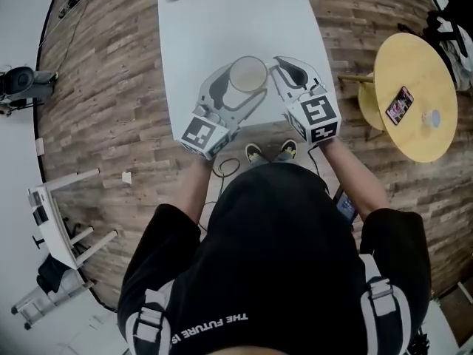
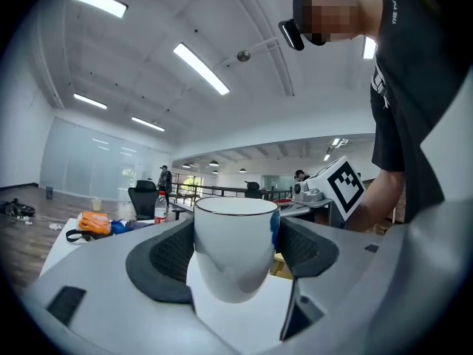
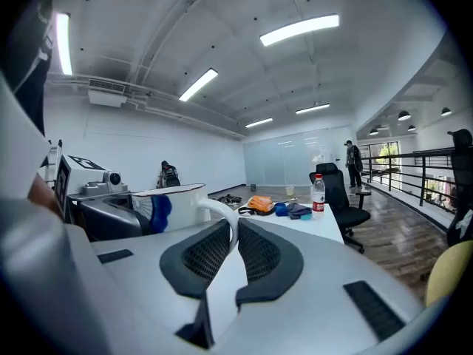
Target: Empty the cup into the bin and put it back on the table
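Head view, cup (image 1: 247, 72) upright, left tongs (image 1: 238, 83) clamping it, right tongs (image 1: 284, 66) pinching handle (image 3: 224, 222)

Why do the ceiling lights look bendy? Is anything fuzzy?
Left gripper view: the wide lens bows the ceiling lights, the corners go dark, the cup looks sharp. Right gripper view: same bowing. Head view: the table edges curve.

Office: swivel chair (image 3: 341, 202), glass partitions (image 3: 284, 161).

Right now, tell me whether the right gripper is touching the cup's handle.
Touching. The right gripper view shows the right gripper clamped on the white handle of the cup, no gap either side.
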The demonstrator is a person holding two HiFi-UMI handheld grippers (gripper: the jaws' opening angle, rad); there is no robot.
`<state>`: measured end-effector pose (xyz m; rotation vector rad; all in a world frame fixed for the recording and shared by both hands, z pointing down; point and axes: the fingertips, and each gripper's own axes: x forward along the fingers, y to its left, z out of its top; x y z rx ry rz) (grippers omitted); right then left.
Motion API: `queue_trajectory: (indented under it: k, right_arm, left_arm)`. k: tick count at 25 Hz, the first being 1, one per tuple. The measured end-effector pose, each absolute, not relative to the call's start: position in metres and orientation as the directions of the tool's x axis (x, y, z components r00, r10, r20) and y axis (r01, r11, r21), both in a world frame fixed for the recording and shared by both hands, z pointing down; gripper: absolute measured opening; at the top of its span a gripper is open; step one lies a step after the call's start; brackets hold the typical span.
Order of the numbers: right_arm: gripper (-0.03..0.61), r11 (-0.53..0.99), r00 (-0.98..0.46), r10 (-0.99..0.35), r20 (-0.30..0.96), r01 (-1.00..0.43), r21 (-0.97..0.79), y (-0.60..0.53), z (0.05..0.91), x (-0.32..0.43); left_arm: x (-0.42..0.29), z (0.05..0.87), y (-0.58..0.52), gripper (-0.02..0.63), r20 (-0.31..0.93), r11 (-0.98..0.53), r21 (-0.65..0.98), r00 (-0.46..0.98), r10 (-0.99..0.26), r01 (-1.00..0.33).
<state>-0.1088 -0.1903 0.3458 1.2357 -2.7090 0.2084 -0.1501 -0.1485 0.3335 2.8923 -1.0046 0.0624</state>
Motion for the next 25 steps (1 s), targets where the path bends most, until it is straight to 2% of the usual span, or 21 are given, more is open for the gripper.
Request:
queue_trajectory:
  k: [8,17,25]
  right_arm:
    - [0.044,0.659,-0.651,-0.701,0.29,-0.747,-0.086,-0.213,0.409,-0.139]
    - [0.045,0.632,-0.62,-0.687,0.379,-0.767,-0.109,-0.253,0.514,-0.148]
    - [0.046,0.61,-0.608,-0.673,0.42,-0.778,-0.149,-0.254,0.555,-0.145]
  left_arm:
    - [-0.179,0.395,-0.17,0.356,0.136,-0.749,0.111,0.756,-0.64,-0.653]
    - [-0.187,0.5,-0.211,0.357,0.266,-0.782,0.054,0.764,-0.588,-0.621]
    - [-0.184,0.534,-0.214,0.356,0.323,-0.792,0.031,0.757,-0.569,-0.609]
